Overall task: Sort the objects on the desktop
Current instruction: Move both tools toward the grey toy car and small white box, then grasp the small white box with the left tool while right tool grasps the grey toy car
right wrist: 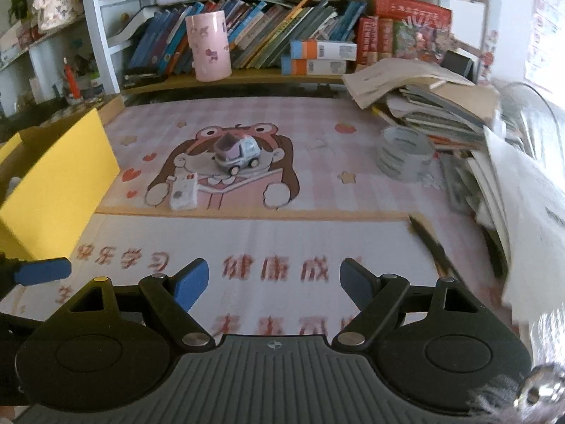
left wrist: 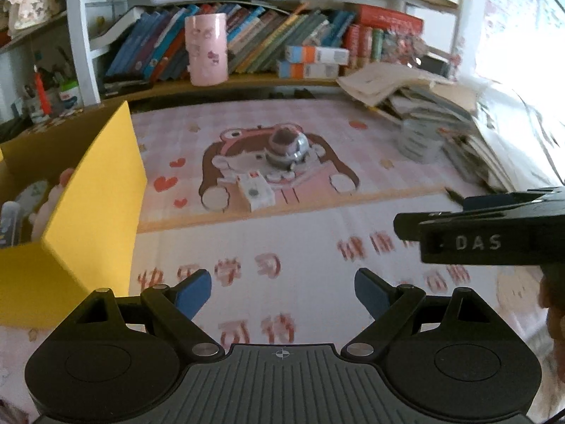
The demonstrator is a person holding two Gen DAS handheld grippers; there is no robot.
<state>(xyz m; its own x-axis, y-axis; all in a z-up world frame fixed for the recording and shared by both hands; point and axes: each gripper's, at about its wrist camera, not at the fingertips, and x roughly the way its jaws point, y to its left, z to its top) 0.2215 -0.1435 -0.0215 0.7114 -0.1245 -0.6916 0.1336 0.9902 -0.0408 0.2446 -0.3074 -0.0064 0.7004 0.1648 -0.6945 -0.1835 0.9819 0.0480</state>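
Observation:
A small toy car point(right wrist: 236, 154) stands on the bear picture of the pink desk mat point(right wrist: 317, 183); in the left wrist view the toy car point(left wrist: 286, 148) is blurred. A white flat block point(right wrist: 183, 190) lies just in front of it to the left, also seen as the white block point(left wrist: 255, 190). A black pen point(right wrist: 429, 240) lies on the mat at the right. A roll of tape point(right wrist: 404, 153) sits by the books. My left gripper point(left wrist: 282, 293) is open and empty over the mat's near part. My right gripper point(right wrist: 273, 286) is open and empty too.
A yellow cardboard box point(left wrist: 95, 205) with soft items inside stands at the left, also visible as the yellow box point(right wrist: 60, 183). A pink cup point(right wrist: 208, 46) stands on the shelf before a row of books. A messy pile of books and papers point(right wrist: 441, 106) fills the right.

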